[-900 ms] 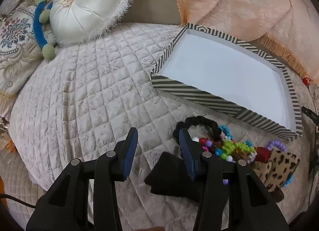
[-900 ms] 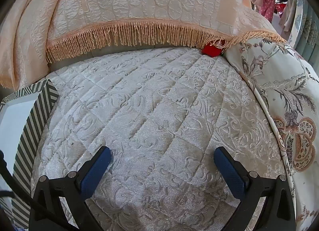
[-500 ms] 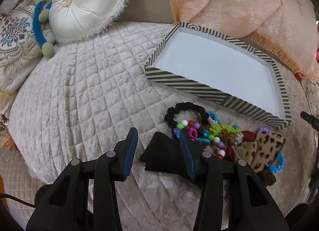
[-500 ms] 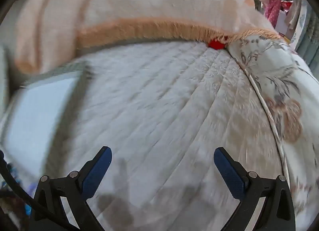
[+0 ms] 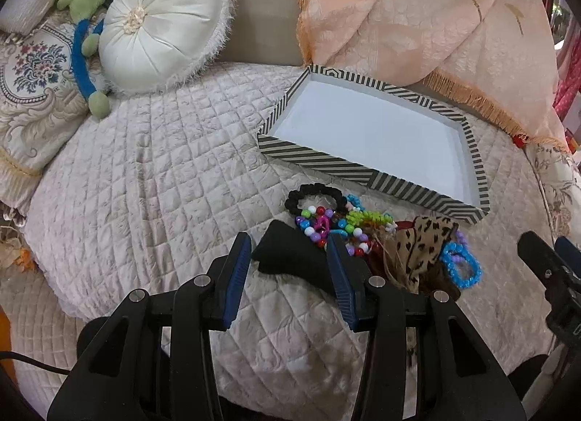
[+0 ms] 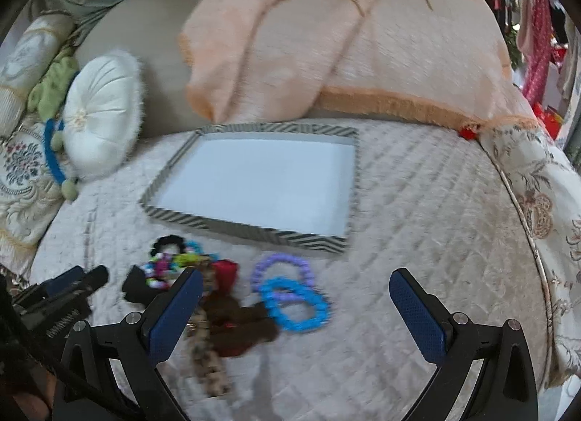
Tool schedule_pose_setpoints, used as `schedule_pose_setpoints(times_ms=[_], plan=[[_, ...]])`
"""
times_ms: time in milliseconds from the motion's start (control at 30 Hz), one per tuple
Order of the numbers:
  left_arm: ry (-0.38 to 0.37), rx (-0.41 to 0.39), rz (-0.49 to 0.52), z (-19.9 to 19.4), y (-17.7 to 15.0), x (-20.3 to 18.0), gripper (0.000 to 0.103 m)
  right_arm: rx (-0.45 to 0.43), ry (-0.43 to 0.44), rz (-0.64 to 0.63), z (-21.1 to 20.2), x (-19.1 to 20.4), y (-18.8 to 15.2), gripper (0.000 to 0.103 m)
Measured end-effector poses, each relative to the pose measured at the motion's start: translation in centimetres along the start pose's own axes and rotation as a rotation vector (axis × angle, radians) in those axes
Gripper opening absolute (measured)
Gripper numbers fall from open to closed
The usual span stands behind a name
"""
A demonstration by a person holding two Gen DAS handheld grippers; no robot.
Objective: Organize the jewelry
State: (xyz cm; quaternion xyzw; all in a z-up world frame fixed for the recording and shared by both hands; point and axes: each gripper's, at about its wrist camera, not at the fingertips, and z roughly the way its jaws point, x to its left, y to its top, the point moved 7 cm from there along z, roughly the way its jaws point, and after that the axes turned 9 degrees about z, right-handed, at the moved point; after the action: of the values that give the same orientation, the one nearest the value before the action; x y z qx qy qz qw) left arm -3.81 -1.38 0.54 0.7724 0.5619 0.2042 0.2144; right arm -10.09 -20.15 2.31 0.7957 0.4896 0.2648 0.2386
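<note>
Tilting downward over the jewelry pile (image 5: 366, 232), both hand-held grippers, left (image 5: 288, 268) and right (image 6: 296, 306), gape released.

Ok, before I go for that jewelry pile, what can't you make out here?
- Black cloth, left wrist view: near end hidden behind the left gripper finger.
- Pile, right wrist view: motion-blurred, beads indistinct; partly behind the right gripper finger.
- Leopard-print piece: type unclear, tangled.
</note>
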Motion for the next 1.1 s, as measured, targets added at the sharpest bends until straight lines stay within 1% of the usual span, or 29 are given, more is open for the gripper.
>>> schedule_pose_setpoints(times_ms=[33,100,233,333,600,1100], plan=[[0.004,-0.004,0.002,-0.3,-0.2,0.1,0.043,-0.007,0.0,-0.007,-0.2,-0.4,0.2,0.102],[0.013,-0.022,0.003,-0.9,-0.3,0.2,0.043,-0.027,-0.006,-0.026,-1.1,0.5,0.3,0.102],[0.006,-0.046,-0.008,-1.9,-0.7,0.8,0.043,-0.009,0.025,-0.016,-1.6,0.7,0.6,0.102],[0.008,-0.06,-0.013,-2.4,-0.6,0.9,0.043,-0.023,0.03,-0.023,-2.0,1.0,0.3,0.102],[0.0,-0.057,-0.015,-2.6,-1.0,1.1,0.043,-0.015,0.054,-0.022,-2.2,1.6,0.2,0.102],[-0.007,-0.039,-0.017,-2.4,-1.4,1.2,0.043,0.006,0.068,-0.023,-1.8,2.1,-0.2,0.102]])
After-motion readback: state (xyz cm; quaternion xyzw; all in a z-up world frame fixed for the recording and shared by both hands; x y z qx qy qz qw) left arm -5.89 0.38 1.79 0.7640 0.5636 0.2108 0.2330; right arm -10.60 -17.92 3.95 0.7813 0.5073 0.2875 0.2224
